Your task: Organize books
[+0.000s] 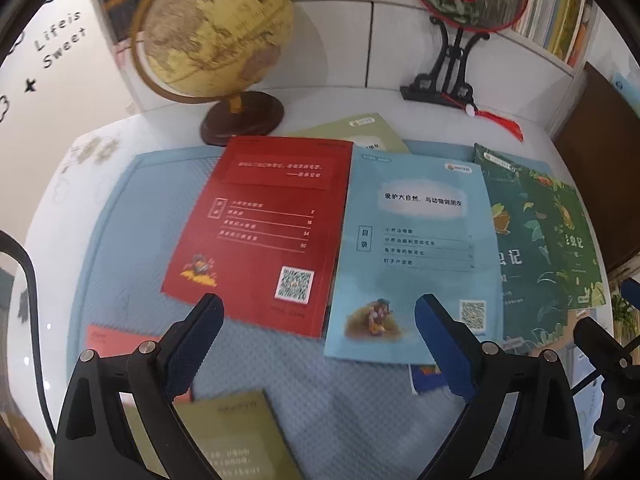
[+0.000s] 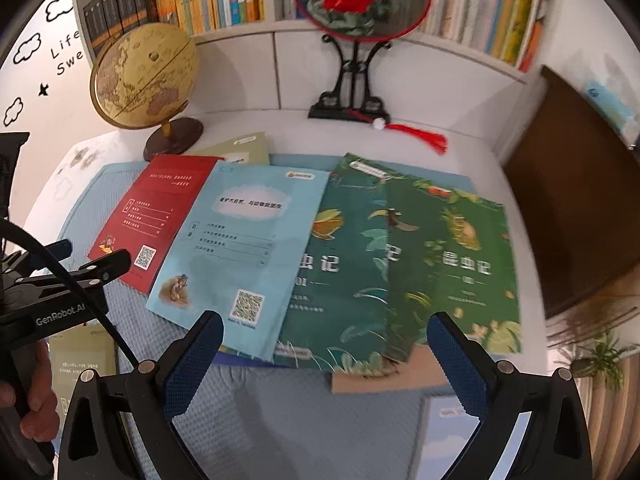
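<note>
Several thin books lie fanned over a blue mat (image 1: 132, 240): a red book (image 1: 260, 232) (image 2: 152, 216), a light blue book (image 1: 416, 248) (image 2: 248, 240), a dark green book (image 2: 344, 272) and a lighter green book (image 2: 452, 264). The left gripper (image 1: 320, 320) hovers open over the near edges of the red and light blue books, holding nothing. The right gripper (image 2: 326, 336) hovers open above the near edges of the green books, also holding nothing. An olive book (image 1: 232, 436) lies near the left gripper, and another olive book (image 2: 244, 148) peeks out behind the row.
A globe (image 2: 148, 76) and a round red-flower fan on a black stand (image 2: 360, 0) stand at the back, below full bookshelves. A brown board (image 2: 580, 200) leans at the right. A tan book (image 2: 392, 376) pokes out under the green ones. A hand (image 2: 36, 392) grips the left tool.
</note>
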Demonstrator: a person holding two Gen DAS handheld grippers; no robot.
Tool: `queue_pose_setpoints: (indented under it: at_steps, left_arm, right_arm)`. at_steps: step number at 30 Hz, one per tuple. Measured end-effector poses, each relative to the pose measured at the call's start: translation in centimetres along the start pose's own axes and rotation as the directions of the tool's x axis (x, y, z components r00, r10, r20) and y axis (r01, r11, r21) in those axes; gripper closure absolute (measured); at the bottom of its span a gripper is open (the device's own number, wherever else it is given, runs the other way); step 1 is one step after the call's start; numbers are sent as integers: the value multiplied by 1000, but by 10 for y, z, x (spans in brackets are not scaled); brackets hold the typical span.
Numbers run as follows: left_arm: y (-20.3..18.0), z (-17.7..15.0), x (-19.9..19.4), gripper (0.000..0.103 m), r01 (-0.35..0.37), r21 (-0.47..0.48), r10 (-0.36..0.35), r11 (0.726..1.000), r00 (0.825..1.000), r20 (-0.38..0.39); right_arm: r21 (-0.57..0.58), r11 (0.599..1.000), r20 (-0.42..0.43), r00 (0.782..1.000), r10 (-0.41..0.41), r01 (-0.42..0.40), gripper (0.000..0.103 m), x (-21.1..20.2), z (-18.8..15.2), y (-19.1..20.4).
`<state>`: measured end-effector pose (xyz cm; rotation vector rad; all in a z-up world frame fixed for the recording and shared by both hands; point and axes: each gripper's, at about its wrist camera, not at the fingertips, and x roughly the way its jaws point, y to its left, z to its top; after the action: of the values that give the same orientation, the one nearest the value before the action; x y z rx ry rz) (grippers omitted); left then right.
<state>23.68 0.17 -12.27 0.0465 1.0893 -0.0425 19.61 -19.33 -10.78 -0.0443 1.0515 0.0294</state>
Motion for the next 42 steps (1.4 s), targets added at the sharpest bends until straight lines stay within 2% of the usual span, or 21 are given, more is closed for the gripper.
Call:
queue_pose_setpoints:
  at_steps: [4, 7, 8, 10, 12, 16, 18, 21, 23, 25, 27, 30, 33, 35, 36, 38, 40, 42]
  left_arm:
    - [4, 8, 31, 8, 109, -2, -109, 994, 993, -54]
    - [5, 11, 51, 16, 172, -19, -173, 985, 981, -87]
    - [5, 11, 57, 23, 177, -24, -179, 984, 979, -101]
    - [4, 12, 67, 35, 181, -27, -183, 983, 975, -123]
    - [3, 11, 74, 38, 179, -24, -181, 984, 974, -135]
    - [-3, 9, 82, 41, 185, -1, -184, 983, 974, -133]
    - [-7, 9, 83, 41, 180, 23, -176, 983, 976, -127]
    - [-9, 11, 83, 41, 224, 34, -218, 974, 967, -134]
    - [-13, 11, 83, 40, 241, 44, -234, 969, 963, -135]
    - [-16, 8, 81, 40, 254, 52, -246, 966, 960, -131]
    - [-18, 5, 80, 40, 293, 37, -286, 955, 948, -142]
    - [-22, 1, 77, 40, 291, 53, -281, 955, 950, -139]
    - [-26, -4, 74, 41, 357, 32, -349, 933, 925, -151]
    - [-32, -9, 71, 41, 368, 46, -357, 929, 920, -159]
    - [-36, -11, 69, 41, 367, 64, -353, 928, 921, -165]
    - [-38, -14, 64, 42, 326, 88, -309, 941, 937, -161]
    - [-27, -13, 60, 42, 290, 51, -281, 956, 950, -139]
    - [-8, -11, 64, 43, 298, -16, -297, 954, 945, -140]
  right_arm:
    - [-2, 998, -49, 997, 65, -66, 8, 32, 7, 1]
    - [3, 995, -92, 990, 103, -103, 18, 58, 11, 3]
    - [6, 994, -108, 988, 113, -113, 24, 65, 12, 3]
    - [13, 992, -141, 982, 127, -126, 27, 81, 14, 3]
    - [16, 991, -154, 979, 135, -134, 31, 91, 15, 3]
    - [12, 988, -195, 969, 152, -153, 31, 110, 17, 6]
    - [-13, 990, -182, 974, 135, -140, 31, 112, 18, 10]
    - [-51, 988, -185, 973, 134, -146, 30, 115, 21, 19]
    - [-73, 981, -187, 969, 161, -177, 30, 116, 22, 24]
    - [-75, 965, -197, 952, 233, -252, 30, 115, 23, 28]
    - [-63, 952, -207, 937, 280, -299, 29, 111, 20, 28]
    - [-18, 939, -213, 919, 332, -343, 29, 109, 14, 20]
    - [42, 913, -223, 887, 405, -406, 30, 106, 8, 13]
    - [79, 900, -222, 873, 435, -429, 30, 104, 3, 7]
    - [80, 904, -220, 877, 427, -420, 30, 103, 1, 4]
    - [72, 922, -215, 897, 387, -381, 30, 102, 2, -1]
    - [67, 939, -208, 916, 344, -337, 30, 103, 7, -6]
    - [58, 953, -202, 931, 302, -297, 30, 107, 16, -7]
